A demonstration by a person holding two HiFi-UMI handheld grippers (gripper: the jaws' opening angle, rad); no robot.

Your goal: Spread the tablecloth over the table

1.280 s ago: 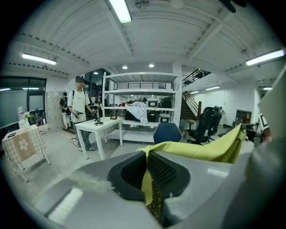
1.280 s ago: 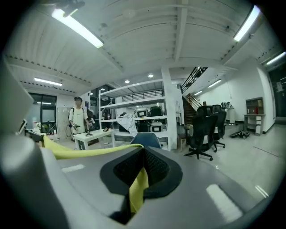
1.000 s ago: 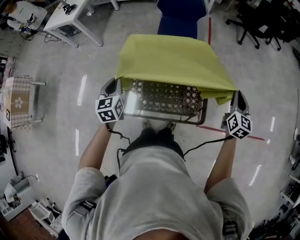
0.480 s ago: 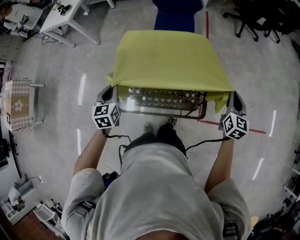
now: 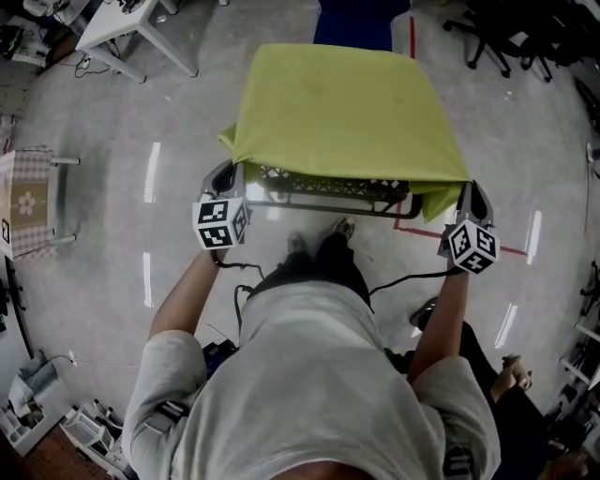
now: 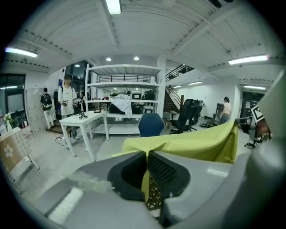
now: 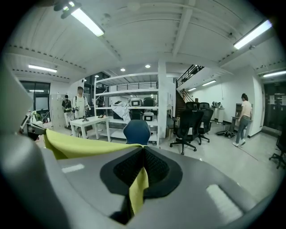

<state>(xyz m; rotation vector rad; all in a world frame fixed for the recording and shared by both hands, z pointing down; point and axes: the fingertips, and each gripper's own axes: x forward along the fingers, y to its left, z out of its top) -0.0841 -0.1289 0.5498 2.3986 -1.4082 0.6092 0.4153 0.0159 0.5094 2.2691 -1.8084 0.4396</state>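
**Yellow-green cloth gripped at both near corners, lattice table beneath**

Tablecloth [image 5: 347,112] lies over the table [image 5: 323,186], covering all but a near strip of its lattice top. Left claw [image 5: 227,172] is clamped on the cloth's near left corner. Right claw [image 5: 467,192] is clamped on the near right corner, with a flap hanging between its jaws. Blue chair [image 5: 361,21] stands past the table's far edge.

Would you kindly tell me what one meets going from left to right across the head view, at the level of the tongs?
Checkered stand → left tongs → yellow tablecloth → right tongs.
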